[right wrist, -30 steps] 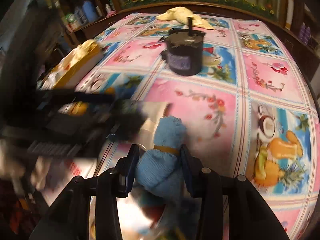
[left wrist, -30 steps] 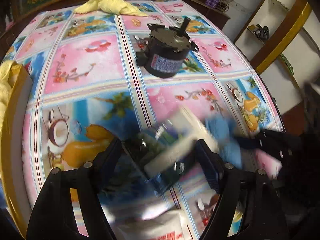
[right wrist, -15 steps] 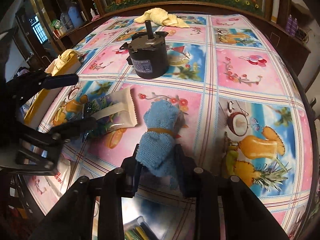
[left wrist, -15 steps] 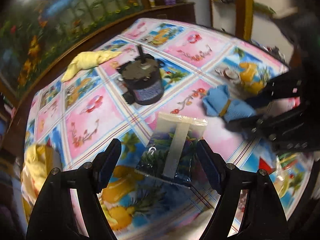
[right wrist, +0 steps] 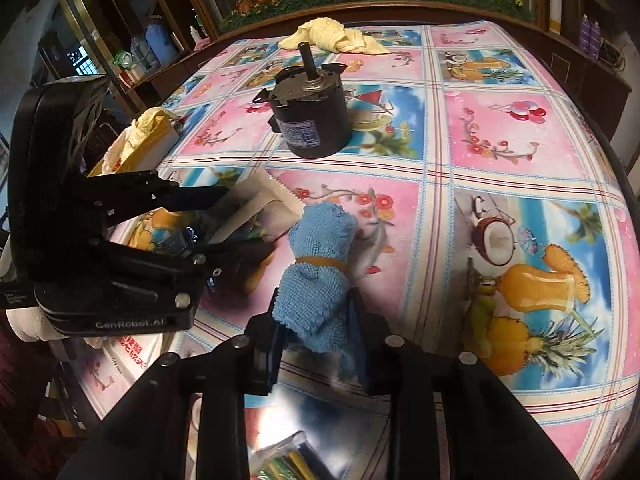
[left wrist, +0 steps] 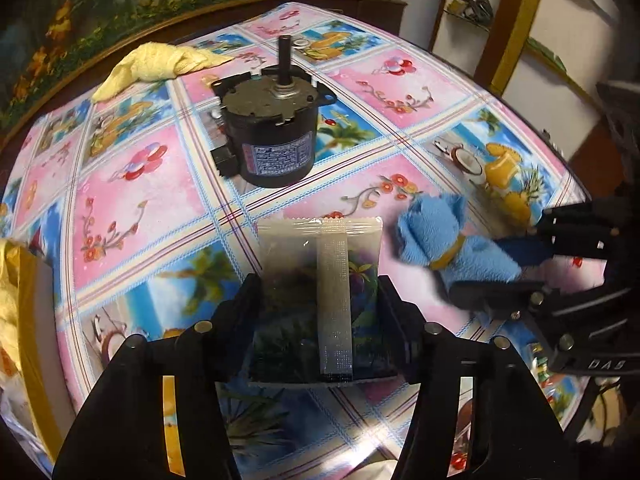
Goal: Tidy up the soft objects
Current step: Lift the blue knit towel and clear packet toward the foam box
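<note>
My left gripper (left wrist: 318,300) is shut on a clear plastic packet (left wrist: 320,280) with a white seam strip and dark contents, held above the table. The packet also shows in the right wrist view (right wrist: 256,216). My right gripper (right wrist: 318,320) is shut on a rolled blue towel (right wrist: 316,264) tied with a yellow band, held just right of the packet. The towel (left wrist: 440,236) and right gripper (left wrist: 516,268) also show in the left wrist view. A yellow cloth (left wrist: 156,64) lies at the table's far edge.
A black motor (left wrist: 272,136) with an upright shaft stands mid-table on the patterned tablecloth (left wrist: 132,184). A gold-edged box (right wrist: 140,144) holding yellow cloth sits at the left edge. A white printed bag (right wrist: 132,360) lies at the near left. Shelves stand to the right.
Both grippers have steadied and drawn close together. The left gripper swung to face the motor, with the packet held between its fingers. The blue towel stays gripped on the right.
</note>
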Demonstrator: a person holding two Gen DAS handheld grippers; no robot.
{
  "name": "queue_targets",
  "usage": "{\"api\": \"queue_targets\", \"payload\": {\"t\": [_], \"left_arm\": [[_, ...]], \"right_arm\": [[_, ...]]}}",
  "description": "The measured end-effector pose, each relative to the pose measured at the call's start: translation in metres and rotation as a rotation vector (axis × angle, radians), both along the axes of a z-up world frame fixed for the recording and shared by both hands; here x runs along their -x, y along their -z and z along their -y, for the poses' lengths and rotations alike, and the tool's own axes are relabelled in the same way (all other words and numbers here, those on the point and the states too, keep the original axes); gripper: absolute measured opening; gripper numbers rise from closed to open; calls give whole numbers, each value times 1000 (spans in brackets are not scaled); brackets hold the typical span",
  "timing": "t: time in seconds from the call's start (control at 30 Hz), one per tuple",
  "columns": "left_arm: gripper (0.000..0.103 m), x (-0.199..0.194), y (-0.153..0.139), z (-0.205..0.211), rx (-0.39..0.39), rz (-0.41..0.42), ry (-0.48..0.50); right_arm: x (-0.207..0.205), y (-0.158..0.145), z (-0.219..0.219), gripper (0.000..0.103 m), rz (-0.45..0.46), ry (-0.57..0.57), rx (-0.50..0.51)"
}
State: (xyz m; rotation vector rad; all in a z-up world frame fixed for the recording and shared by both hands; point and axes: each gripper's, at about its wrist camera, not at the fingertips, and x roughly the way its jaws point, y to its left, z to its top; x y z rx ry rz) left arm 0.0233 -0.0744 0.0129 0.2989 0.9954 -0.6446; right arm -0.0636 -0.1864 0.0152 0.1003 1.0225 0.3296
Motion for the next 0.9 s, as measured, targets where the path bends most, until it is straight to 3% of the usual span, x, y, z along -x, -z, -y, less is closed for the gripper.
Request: {"api": "queue_targets", "payload": {"t": [0.17,0.33,0.53,0.7,0.9], "left_arm": [[55,14,-8,-19,88,-1,-62],[56,42,-41,-49,196,57,-139],[56,78,-81,-124,318,134,-303],[56,103,-91,-199,293,191,-491],[56,112,-76,-276,269,195,-707]], "right_arm": [[5,-3,-1,26,8,2,-23],[10,-14,-8,26,30,-9,-37],[16,-32,-35,26,70,-67,-41],[16,-47,-71,26,97,-143,-61],[10,-58,-125,26,104,-244,-77]]}}
